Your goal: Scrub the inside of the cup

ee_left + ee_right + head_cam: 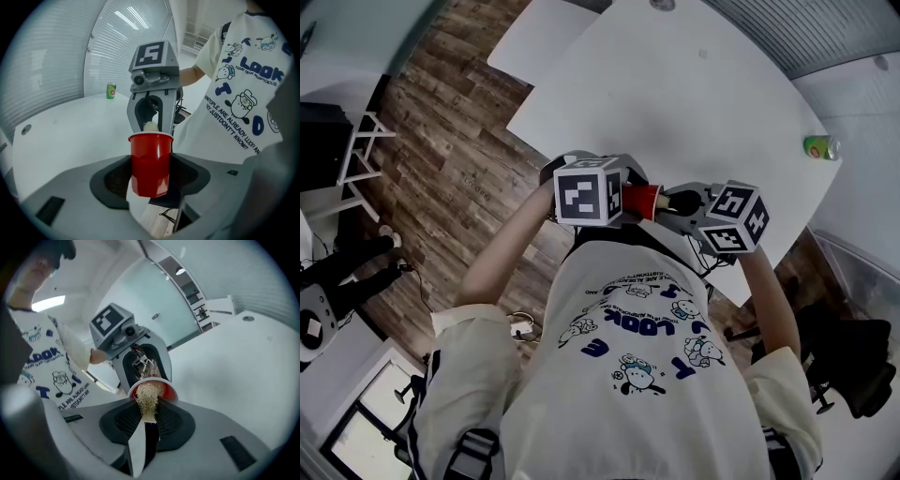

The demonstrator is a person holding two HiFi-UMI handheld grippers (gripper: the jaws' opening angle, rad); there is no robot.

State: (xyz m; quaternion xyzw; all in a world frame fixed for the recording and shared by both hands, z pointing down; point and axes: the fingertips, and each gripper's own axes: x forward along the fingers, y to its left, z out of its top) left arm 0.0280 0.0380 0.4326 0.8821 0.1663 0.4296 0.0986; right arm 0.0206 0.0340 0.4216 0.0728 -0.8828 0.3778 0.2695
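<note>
Only right gripper view shows cup [169,392] mouth w/ scrubber [146,402] inside.

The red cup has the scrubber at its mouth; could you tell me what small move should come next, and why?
Probably push the scrubber deeper into the red cup: the right tool grips it, but its fibres show at the rim.

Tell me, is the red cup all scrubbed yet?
Not yet, I think. Done: the left gripper holds the red cup up off the table, and the right gripper grips the fibre scrubber. Happening now: the scrubber's end is poking into the cup's mouth. Left: finishing the scrubbing; I can't see how clean the inside is.
</note>
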